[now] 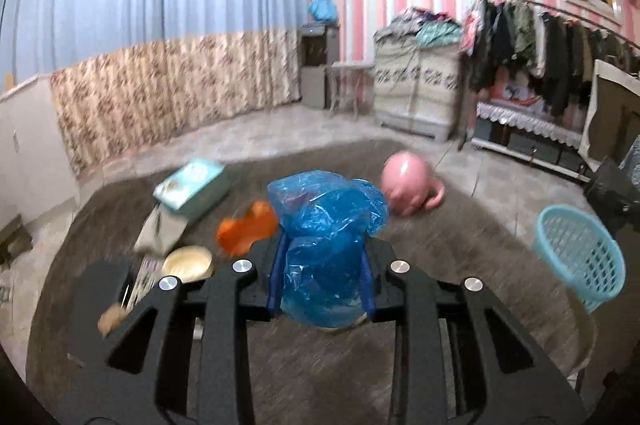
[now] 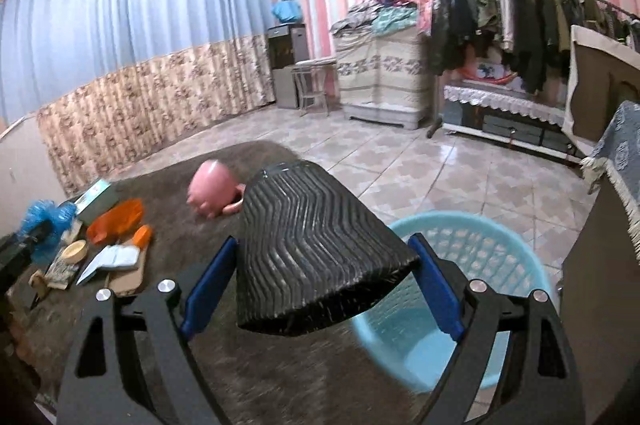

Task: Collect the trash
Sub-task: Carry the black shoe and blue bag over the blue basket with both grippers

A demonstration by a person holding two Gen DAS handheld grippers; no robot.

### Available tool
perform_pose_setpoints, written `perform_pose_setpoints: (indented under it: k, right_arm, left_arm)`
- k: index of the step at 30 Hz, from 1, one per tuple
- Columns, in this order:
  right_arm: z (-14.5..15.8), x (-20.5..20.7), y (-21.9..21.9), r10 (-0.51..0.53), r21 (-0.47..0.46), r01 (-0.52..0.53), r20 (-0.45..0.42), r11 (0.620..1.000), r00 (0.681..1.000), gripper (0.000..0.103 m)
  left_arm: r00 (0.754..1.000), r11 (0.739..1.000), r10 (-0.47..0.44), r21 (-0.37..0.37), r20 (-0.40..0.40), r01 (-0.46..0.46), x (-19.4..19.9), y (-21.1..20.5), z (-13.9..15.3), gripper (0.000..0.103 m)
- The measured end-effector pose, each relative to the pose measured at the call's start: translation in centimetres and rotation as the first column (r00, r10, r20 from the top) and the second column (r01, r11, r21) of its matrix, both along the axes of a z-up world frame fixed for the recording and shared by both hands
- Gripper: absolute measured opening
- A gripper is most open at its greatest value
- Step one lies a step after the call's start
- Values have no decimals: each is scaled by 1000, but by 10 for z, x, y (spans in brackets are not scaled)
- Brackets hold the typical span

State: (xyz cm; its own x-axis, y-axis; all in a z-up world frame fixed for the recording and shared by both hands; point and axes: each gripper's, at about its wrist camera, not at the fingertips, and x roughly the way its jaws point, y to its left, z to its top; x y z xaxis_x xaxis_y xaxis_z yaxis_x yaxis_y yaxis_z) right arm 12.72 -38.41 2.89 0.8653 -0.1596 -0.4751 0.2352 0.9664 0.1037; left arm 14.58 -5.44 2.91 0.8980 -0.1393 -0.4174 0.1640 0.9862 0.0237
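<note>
Left wrist view, left tongs [image 1: 323, 267] clenched on blue bag [image 1: 326, 225], right tongs [image 2: 320, 289] gripping ridged black piece [image 2: 316, 249] beside basket [image 2: 516, 253]

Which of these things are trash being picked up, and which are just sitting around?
Part of the job:
- blue plastic bag, held by the left gripper
- black ridged container, held by the right gripper
- light blue basket, probably the bin

Just lying about:
- pink mug
- boxed book
- clothes rack
</note>
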Motion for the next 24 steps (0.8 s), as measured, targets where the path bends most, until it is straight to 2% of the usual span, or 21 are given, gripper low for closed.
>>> perform_pose_setpoints:
  k: [3, 6, 8, 12, 15, 20, 24]
  right_arm:
    - [-7, -1, -21, -54, 39, 54, 7, 998, 998, 85]
    - [-24, -7, -36, -113, 38, 114, -7, 993, 994, 85]
    - [-32, -9, -45, -137, 33, 138, -31, 990, 990, 85]
    - [-31, -18, -70, -196, -23, 196, -26, 980, 980, 85]
    - [-33, -22, -92, -246, -17, 246, -24, 969, 969, 85]
    - [-40, -25, -124, -312, -21, 312, -47, 950, 949, 85]
    - [-39, -36, -138, -338, -11, 338, -43, 941, 940, 85]
  left_arm:
    - [998, 999, -31, 27, 48, 30, -1, -22, 14, 28]
    - [997, 998, -55, 40, 54, 53, 3, -39, 15, 29]
    - [997, 998, -65, 26, 36, 64, 10, -49, 13, 29]
    - [994, 993, -110, -47, -2, 109, 25, -72, 10, 29]
    - [990, 988, -144, -53, -3, 144, 30, -98, 6, 29]
    - [973, 971, -233, -45, 9, 233, 32, -158, 4, 29]
    - [945, 944, -326, -62, -6, 325, 30, -214, -4, 30]
